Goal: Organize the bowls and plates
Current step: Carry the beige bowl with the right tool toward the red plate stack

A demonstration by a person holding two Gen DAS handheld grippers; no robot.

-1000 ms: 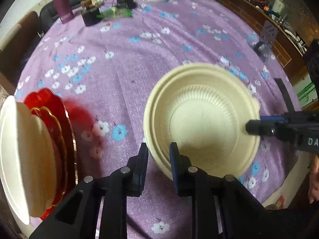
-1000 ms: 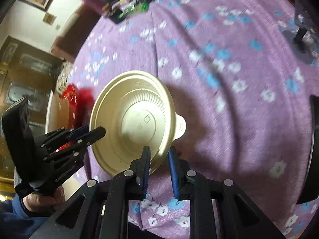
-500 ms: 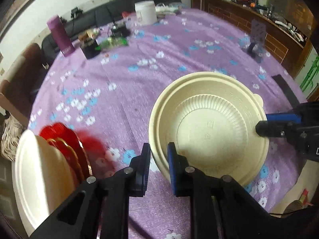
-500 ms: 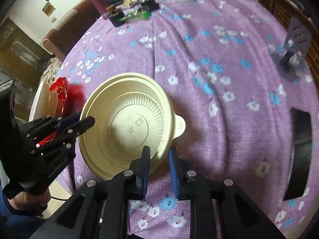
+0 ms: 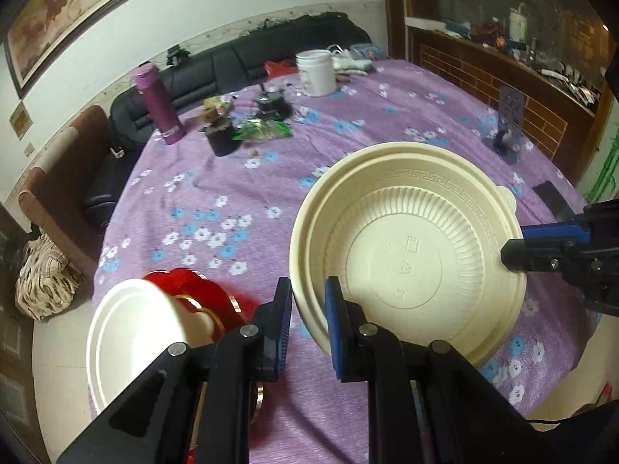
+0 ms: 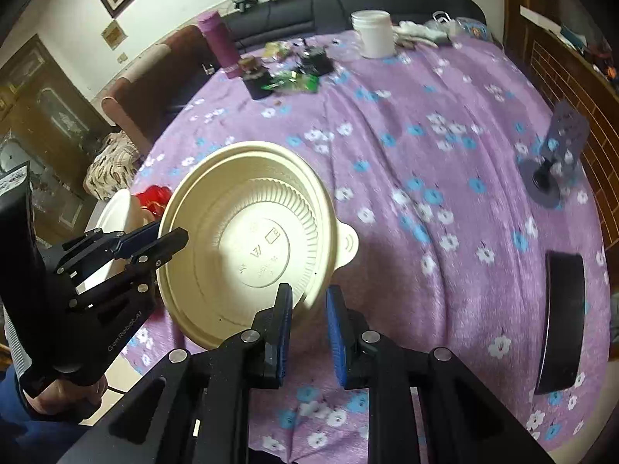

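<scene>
Purple tablecloth point(image 5: 271, 162) under tilted bowl point(image 5: 406, 247) (cavity camera-facing).

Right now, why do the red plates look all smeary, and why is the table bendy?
Left wrist view: the red plates are smeared by motion blur, while the cream bowl stays sharp. Right wrist view: the fisheye lens bulges the purple tablecloth into a dome, corners dark.

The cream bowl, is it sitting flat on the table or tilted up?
Tilted up. The bowl shows its inside to both cameras, gripped at opposite rim edges by the left claw and right claw.
</scene>
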